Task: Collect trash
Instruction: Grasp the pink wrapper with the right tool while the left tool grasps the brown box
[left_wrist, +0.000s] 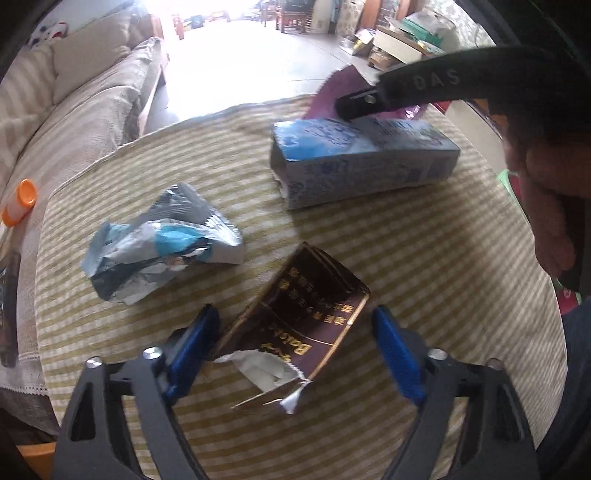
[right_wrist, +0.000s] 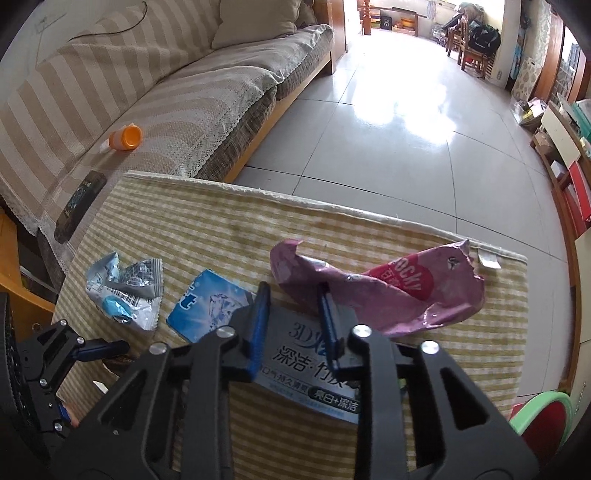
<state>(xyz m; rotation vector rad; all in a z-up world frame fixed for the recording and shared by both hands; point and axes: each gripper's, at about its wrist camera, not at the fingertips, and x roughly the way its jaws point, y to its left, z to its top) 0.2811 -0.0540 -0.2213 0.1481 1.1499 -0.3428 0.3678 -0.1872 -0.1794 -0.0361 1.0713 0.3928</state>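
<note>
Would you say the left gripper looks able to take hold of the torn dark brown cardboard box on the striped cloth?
Probably yes: the left gripper is open with the dark brown cardboard box lying between its blue fingers, and nothing blocks it.

Beyond the far edge of my table's yellow checked cloth (right_wrist: 207, 229) lies a pale tiled floor (right_wrist: 388, 122), shining with white glare from a bright doorway at the back of the room. To my left a long sofa (right_wrist: 177, 96) runs along the wall under a beige striped cover with a lace hem, a plump cushion (right_wrist: 255, 18) leaning on its backrest. An orange-capped bottle (right_wrist: 125, 138) and a dark phone (right_wrist: 79, 205) lie on the seat. Wooden chairs (right_wrist: 469, 48) stand far off near the light. Boxes and shelves (right_wrist: 561, 122) crowd the right wall.
</note>
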